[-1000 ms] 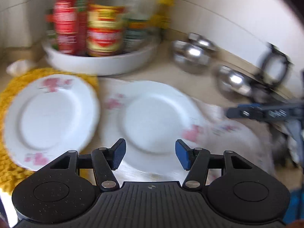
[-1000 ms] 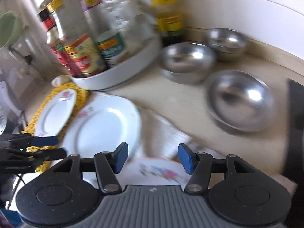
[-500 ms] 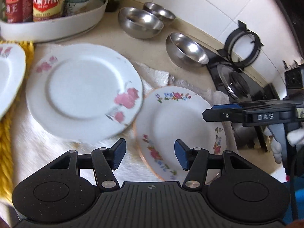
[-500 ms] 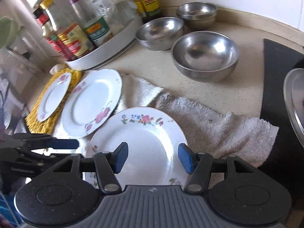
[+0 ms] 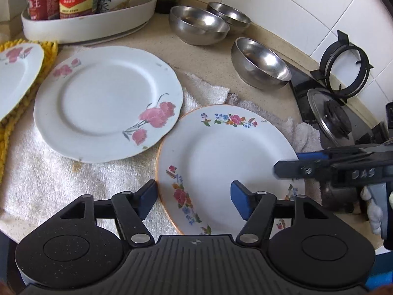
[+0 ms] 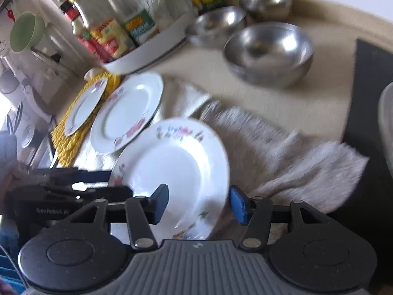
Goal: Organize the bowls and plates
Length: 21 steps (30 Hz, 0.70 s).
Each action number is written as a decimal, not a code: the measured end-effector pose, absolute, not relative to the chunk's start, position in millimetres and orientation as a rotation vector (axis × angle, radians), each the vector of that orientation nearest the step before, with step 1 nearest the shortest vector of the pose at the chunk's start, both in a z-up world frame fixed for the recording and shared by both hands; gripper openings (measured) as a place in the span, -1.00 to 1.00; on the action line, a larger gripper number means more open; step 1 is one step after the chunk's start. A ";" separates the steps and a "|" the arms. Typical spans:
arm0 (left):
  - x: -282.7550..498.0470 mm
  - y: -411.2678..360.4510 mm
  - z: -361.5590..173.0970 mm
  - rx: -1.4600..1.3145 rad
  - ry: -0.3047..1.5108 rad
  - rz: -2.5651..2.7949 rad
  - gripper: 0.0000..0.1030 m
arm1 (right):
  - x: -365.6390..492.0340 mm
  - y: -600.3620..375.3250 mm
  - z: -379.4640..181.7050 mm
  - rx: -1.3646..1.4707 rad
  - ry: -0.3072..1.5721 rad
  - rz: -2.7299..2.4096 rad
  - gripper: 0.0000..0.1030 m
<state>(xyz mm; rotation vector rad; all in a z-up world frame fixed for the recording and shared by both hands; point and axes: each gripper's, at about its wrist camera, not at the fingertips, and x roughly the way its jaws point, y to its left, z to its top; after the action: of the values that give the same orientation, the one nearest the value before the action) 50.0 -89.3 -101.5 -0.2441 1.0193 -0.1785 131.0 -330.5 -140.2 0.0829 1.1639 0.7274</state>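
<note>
A white plate with coloured flowers [image 5: 221, 152] [image 6: 176, 169] lies on a towel. My left gripper [image 5: 194, 199] straddles its left rim, its jaws opening and the pads clear of it. My right gripper [image 6: 199, 204] [image 5: 299, 167] straddles the right rim with its jaws closing; no pad visibly presses on the plate. A pink-rose plate [image 5: 108, 103] [image 6: 127, 113] lies beside it to the left, and a third plate [image 5: 14, 73] [image 6: 84, 105] rests on a yellow mat. Three steel bowls [image 5: 260, 64] [image 5: 199, 24] [image 5: 228, 16] stand behind on the counter.
A white tray of sauce bottles [image 5: 86, 27] [image 6: 147, 54] stands at the back left. The towel [image 5: 61, 184] [image 6: 282, 162] covers the counter under the plates. A black stove [image 5: 343, 73] with a burner ring and a lid is on the right.
Both grippers have come down onto the flowered plate. The left view swung right from the pink plates, and its jaws widened. The right jaws narrowed around the rim.
</note>
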 end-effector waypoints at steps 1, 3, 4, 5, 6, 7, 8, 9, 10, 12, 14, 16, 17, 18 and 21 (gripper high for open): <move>51.0 -91.2 -101.5 -0.229 1.019 -0.177 0.42 | 131.4 -329.1 -141.5 0.078 1.160 0.719 0.39; 52.3 -94.5 -102.0 -0.201 1.015 -0.176 0.43 | 131.2 -326.8 -141.8 0.070 1.150 0.708 0.38; 52.8 -96.4 -102.2 -0.184 1.012 -0.179 0.43 | 130.4 -326.4 -141.8 0.069 1.147 0.704 0.38; 52.5 -97.6 -102.2 -0.168 1.011 -0.179 0.42 | 128.8 -326.0 -141.5 0.063 1.145 0.699 0.38; 53.2 -100.4 -102.2 -0.150 1.013 -0.177 0.41 | 127.0 -324.4 -140.5 0.042 1.142 0.698 0.38; 53.5 -103.0 -102.1 -0.128 1.013 -0.176 0.39 | 125.9 -322.9 -139.5 0.023 1.141 0.694 0.38; 53.4 -104.3 -102.2 -0.116 1.011 -0.177 0.39 | 125.1 -322.7 -138.8 0.019 1.142 0.687 0.38; 53.2 -105.6 -102.1 -0.111 1.008 -0.179 0.39 | 124.1 -324.0 -137.9 0.022 1.145 0.676 0.38; 52.3 -106.7 -100.9 -0.108 1.001 -0.185 0.39 | 122.4 -325.5 -136.3 0.022 1.145 0.669 0.38; 50.1 -109.6 -94.4 -0.092 0.972 -0.198 0.39 | 116.9 -329.8 -131.3 0.026 1.140 0.660 0.38; 49.8 -111.1 -87.6 -0.095 0.949 -0.216 0.40 | 113.8 -335.1 -127.6 0.037 1.148 0.648 0.38; 49.9 -113.2 -83.8 -0.102 0.937 -0.223 0.40 | 113.6 -341.0 -124.1 0.067 1.159 0.636 0.37; 50.3 -114.6 -82.6 -0.100 0.931 -0.227 0.41 | 114.3 -342.5 -121.5 0.077 1.157 0.630 0.37; 51.5 -116.0 -81.7 -0.101 0.930 -0.228 0.41 | 115.5 -342.5 -118.7 0.080 1.146 0.624 0.37; 55.3 -115.2 -81.2 -0.116 0.929 -0.218 0.41 | 118.9 -341.9 -109.8 0.081 1.102 0.626 0.38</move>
<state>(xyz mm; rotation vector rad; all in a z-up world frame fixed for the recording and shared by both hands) 55.3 -115.2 -81.2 -0.1158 0.9289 -0.2181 118.9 -341.9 -109.8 0.0810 1.1022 0.6264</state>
